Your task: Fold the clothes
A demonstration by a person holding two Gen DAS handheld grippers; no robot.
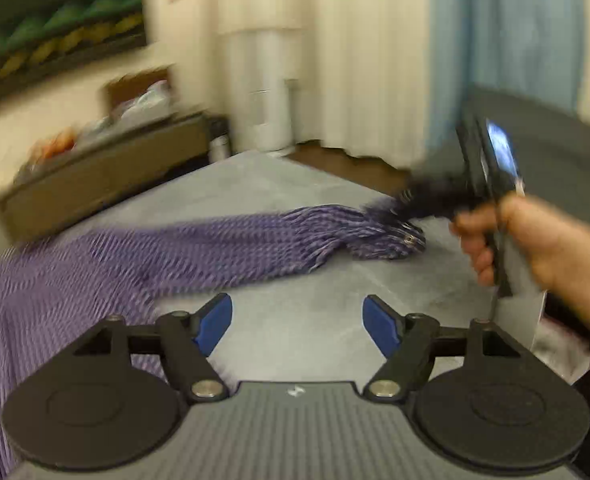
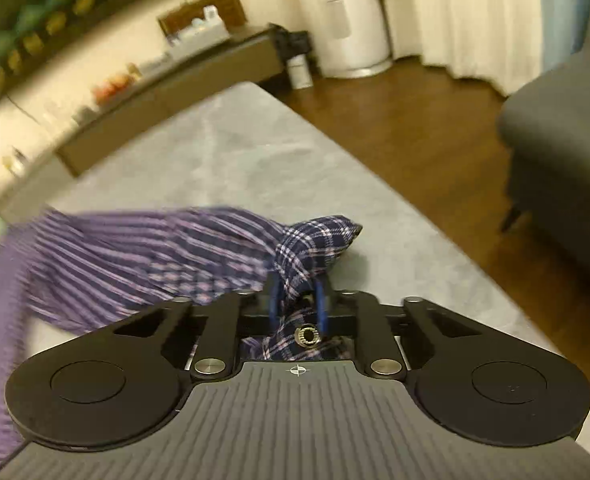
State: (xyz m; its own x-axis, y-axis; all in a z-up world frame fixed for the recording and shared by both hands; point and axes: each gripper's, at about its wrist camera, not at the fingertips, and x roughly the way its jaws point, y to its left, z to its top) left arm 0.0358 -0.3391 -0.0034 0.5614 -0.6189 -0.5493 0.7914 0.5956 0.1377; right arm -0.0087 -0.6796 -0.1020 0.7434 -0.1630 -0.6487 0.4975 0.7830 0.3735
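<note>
Stretching across the grey table (image 2: 255, 152) lies the purple plaid shirt (image 1: 223, 236), one end bunched and pinched tight between the fingers of the right gripper (image 2: 298, 304), judged a hold for drawing the cloth out straight. Left gripper (image 1: 297, 322) hangs above bare tabletop, blue pads wide apart, holding nothing, well placed to take another edge.

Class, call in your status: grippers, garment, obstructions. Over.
Left gripper open, empty, over the grey surface. Right gripper shut on the purple plaid garment at its end. Nothing in the way.
</note>
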